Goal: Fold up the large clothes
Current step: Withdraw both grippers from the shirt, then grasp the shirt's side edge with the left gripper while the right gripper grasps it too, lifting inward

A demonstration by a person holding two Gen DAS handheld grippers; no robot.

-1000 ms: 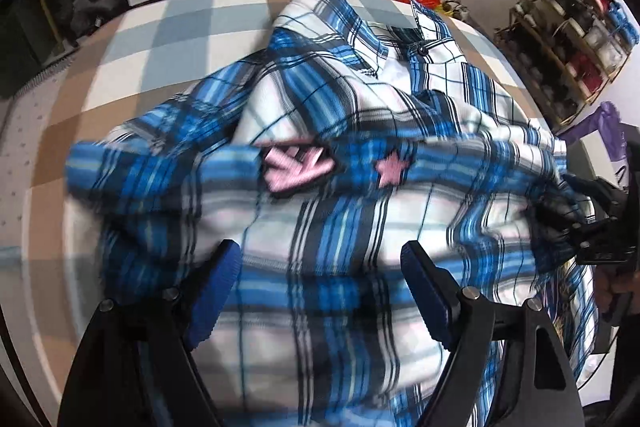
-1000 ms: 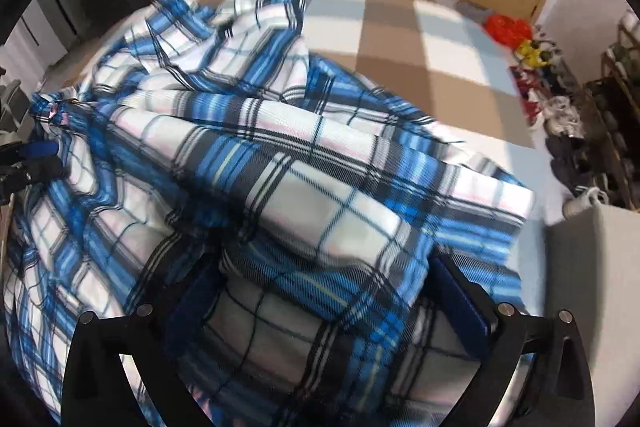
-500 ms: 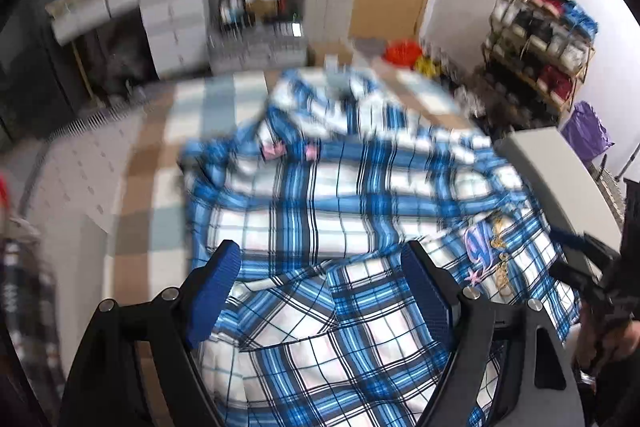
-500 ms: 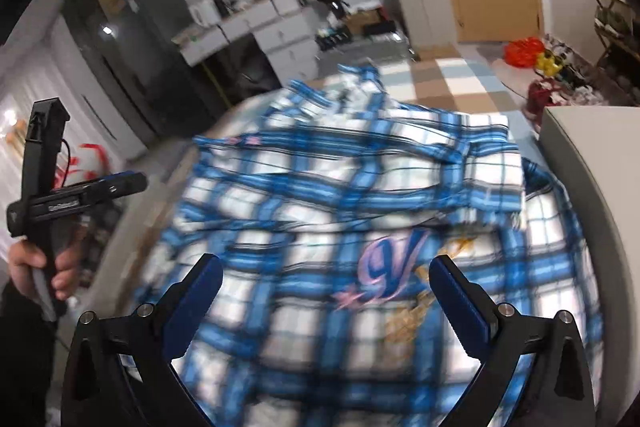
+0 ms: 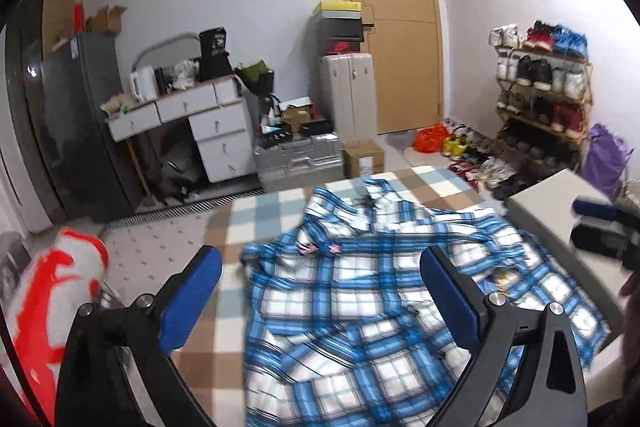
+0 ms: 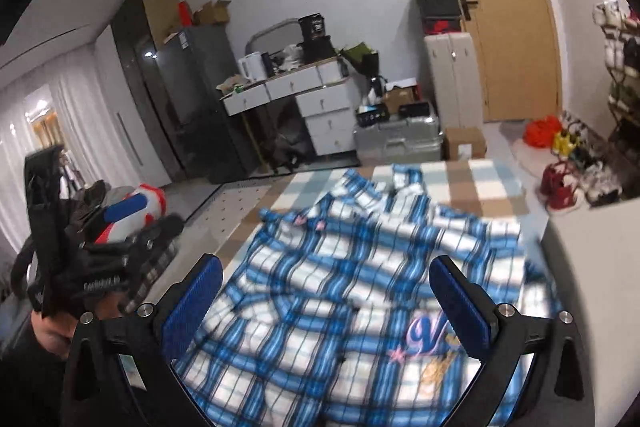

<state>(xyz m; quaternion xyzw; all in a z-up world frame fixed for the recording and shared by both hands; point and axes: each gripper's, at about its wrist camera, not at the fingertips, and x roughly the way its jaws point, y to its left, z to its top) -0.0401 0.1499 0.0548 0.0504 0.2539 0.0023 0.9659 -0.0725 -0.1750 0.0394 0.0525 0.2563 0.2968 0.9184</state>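
The blue plaid shirt lies spread on the checked blanket, and both the left gripper and right gripper hover above it with jaws wide apart, holding nothing; only the right wrist view shows the shirt's embroidered letter patch.

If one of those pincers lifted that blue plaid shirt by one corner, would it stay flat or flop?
The plaid shirt would probably flop: it already lies in soft wrinkles and folds on the checked blanket. It looks like thin fabric, so likely light for its size. The left gripper and right gripper both hover open above it.
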